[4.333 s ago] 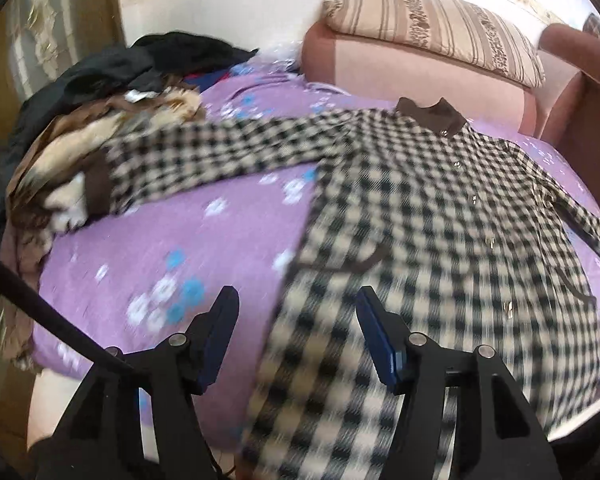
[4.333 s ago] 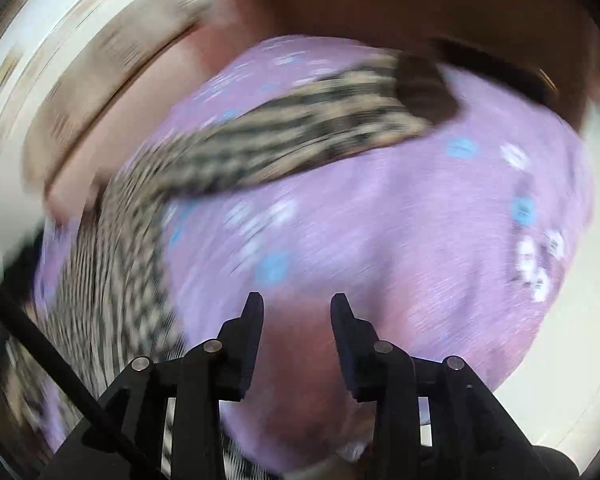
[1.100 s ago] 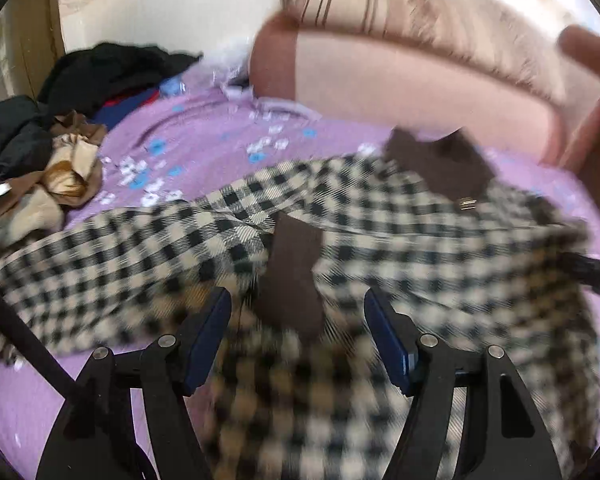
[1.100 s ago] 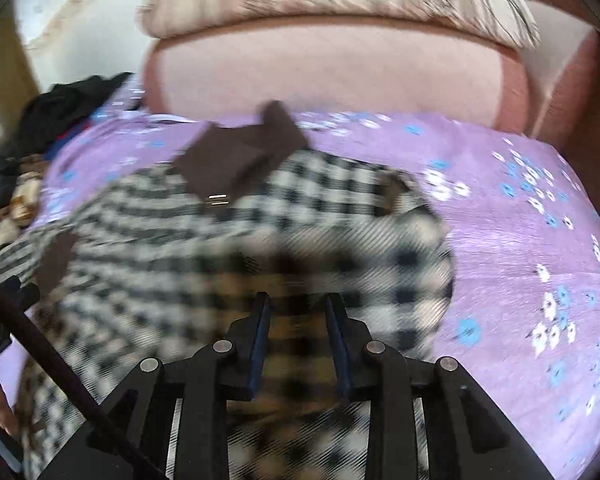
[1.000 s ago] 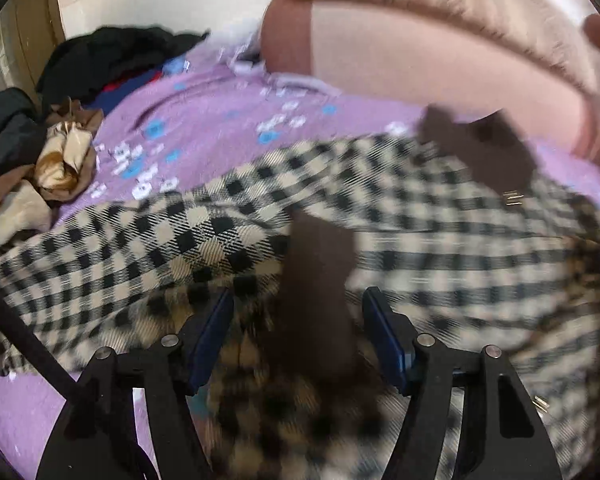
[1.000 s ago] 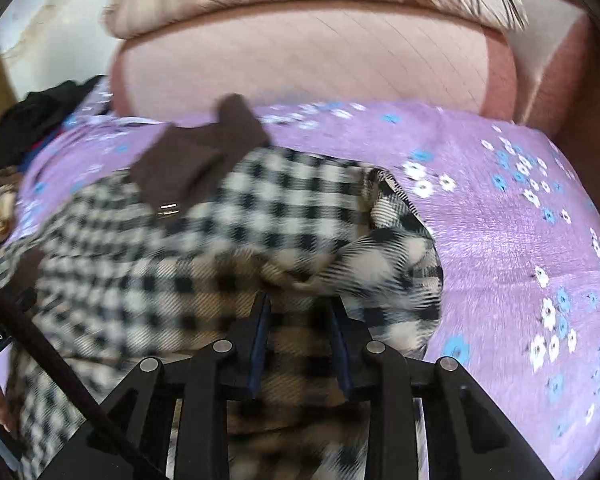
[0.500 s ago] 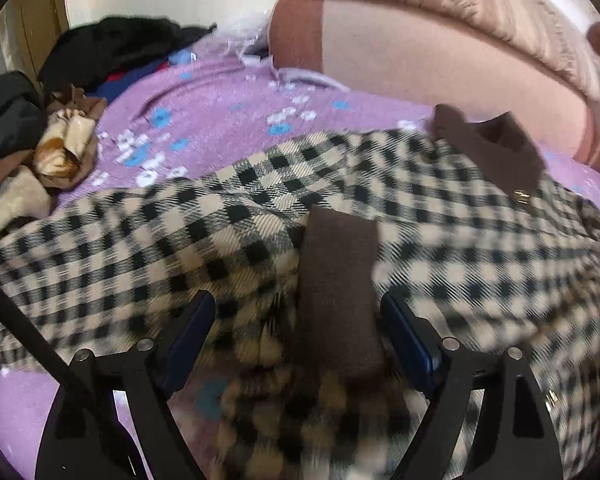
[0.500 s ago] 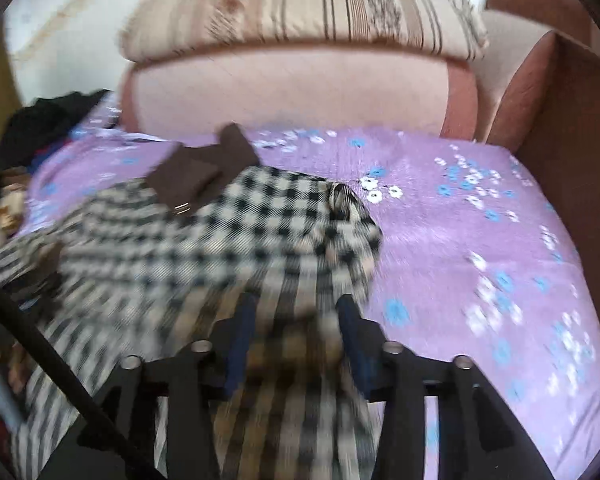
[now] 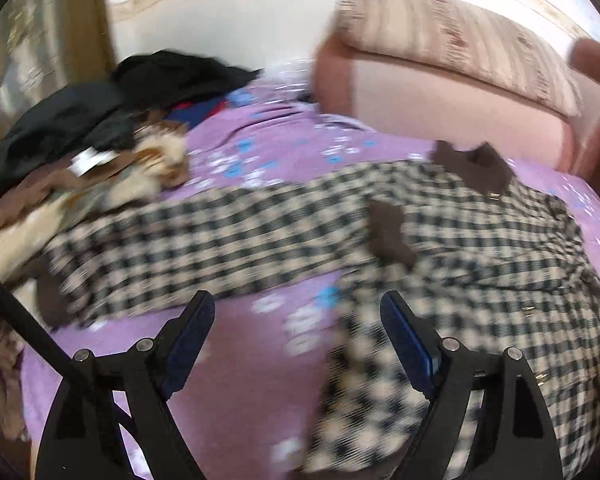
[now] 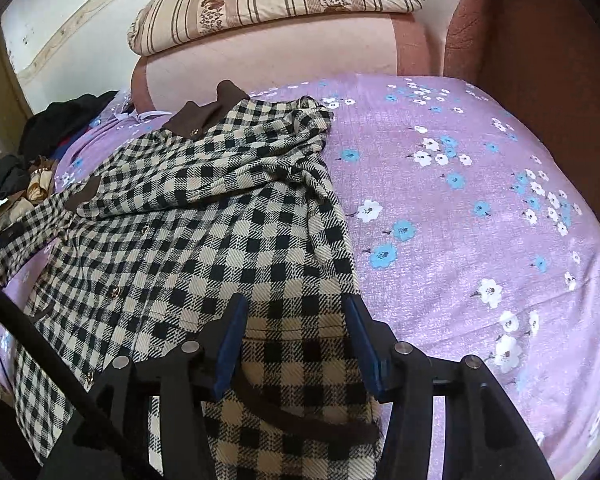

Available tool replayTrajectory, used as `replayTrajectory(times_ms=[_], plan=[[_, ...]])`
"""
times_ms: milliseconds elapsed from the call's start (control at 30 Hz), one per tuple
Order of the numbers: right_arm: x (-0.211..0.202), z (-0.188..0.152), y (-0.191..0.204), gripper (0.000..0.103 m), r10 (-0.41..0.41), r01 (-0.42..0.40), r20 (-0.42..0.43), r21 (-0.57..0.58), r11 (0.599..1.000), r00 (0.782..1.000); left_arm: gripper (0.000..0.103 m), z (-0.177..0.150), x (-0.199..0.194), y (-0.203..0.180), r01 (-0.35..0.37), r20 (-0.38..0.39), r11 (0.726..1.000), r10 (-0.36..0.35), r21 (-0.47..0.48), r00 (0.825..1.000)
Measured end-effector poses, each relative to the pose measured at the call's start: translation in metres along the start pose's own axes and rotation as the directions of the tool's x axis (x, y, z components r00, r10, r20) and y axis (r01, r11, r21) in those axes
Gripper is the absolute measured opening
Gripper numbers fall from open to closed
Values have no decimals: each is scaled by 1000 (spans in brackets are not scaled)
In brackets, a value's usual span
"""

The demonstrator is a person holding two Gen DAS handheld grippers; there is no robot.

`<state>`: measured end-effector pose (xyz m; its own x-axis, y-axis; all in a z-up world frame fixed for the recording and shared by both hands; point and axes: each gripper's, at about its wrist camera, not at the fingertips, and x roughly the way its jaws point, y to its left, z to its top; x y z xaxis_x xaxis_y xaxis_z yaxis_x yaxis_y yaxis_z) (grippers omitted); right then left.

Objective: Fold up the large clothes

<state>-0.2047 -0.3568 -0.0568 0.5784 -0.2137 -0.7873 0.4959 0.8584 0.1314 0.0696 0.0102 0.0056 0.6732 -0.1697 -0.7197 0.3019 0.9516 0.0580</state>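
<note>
We see a black-and-cream checked coat [image 10: 188, 216] w/ brown collar [image 10: 204, 114] spread on the purple floral bedsheet [image 10: 480, 208], collar toward the far edge by the pink headboard [image 10: 268, 56]. One sleeve [image 9: 204, 240] stretches toward the left edge, its brown cuff near the clothes pile [image 9: 80, 148]; the other is folded over the chest. Left gripper [image 9: 296, 340] has jaws wide apart, nothing btwn them, above bare sheet beside the coat's left side. Right gripper [image 10: 296, 340] is also spread, hovering over the coat's lower part near the front edge; we can't tell if it touches fabric. Striped pillow [image 10: 276, 0] tops the headboard.
</note>
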Motion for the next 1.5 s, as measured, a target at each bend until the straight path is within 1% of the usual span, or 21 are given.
replayTrajectory(times_ms=[100,167,233,333,433,567,633,700,800,867,933,1067,1133,1167,1200,1233,1267,1333,1367,1400,1500], plan=[[2,-2,2,55,14,-14,-2,20,1000,1000,84,-9,6,50,-58,-49,992,52,-109,997],[7,-2,5,55,28,-27,-11,28,999,1000,84,-14,10,89,-78,-83,972,61,-220,995],[11,-3,9,55,32,-31,-22,22,999,999,84,-23,8,130,-111,-92,936,85,-333,992],[19,-6,15,55,32,-31,-42,5,999,999,84,-37,4,173,-168,-104,889,137,-426,985],[26,-8,23,55,33,-34,-60,-21,999,998,84,-49,4,213,-187,-122,833,144,-520,982],[35,-7,34,55,33,-37,-72,-47,998,997,84,-56,10,237,-173,-134,798,117,-577,984],[38,-6,39,55,42,-46,-77,-54,998,996,84,-55,16,241,-166,-133,798,108,-579,985],[40,-5,46,55,41,-47,-78,-72,996,996,84,-48,25,242,-189,-137,811,136,-554,981],[44,-6,58,55,25,-34,-75,-117,992,997,84,-34,37,242,-283,-137,824,248,-491,959],[46,-7,62,55,18,-29,-76,-139,990,997,84,-29,44,242,-323,-140,825,291,-464,946],[48,-9,64,56,14,-25,-78,-151,988,997,84,-24,52,241,-342,-142,824,312,-453,940],[50,-8,63,56,16,-28,-72,-160,987,997,84,-15,64,239,-352,-143,831,322,-430,936],[51,-8,63,56,17,-28,-69,-161,986,997,61,-11,67,236,-347,-146,844,315,-409,938],[51,-7,63,56,15,-26,-67,-165,986,998,35,-10,69,234,-369,-167,841,329,-396,929],[51,-7,64,56,14,-25,-65,-168,986,998,24,-6,71,229,-394,-181,836,351,-382,919],[51,-7,64,56,13,-24,-64,-169,985,998,15,-3,68,227,-404,-175,831,364,-382,915],[52,-7,64,56,13,-23,-63,-171,985,998,11,-2,66,228,-403,-174,828,364,-390,915],[51,-8,65,56,10,-20,-58,-173,985,998,9,0,56,229,-370,-158,825,335,-426,929],[50,-8,65,52,9,-19,-55,-174,985,998,8,2,49,227,-352,-143,825,323,-442,936],[48,-7,65,49,10,-19,-50,-174,985,999,8,4,42,225,-338,-126,827,316,-450,940],[42,-5,65,48,20,-25,-28,-166,986,999,1,10,16,208,-295,-69,836,298,-462,952]])
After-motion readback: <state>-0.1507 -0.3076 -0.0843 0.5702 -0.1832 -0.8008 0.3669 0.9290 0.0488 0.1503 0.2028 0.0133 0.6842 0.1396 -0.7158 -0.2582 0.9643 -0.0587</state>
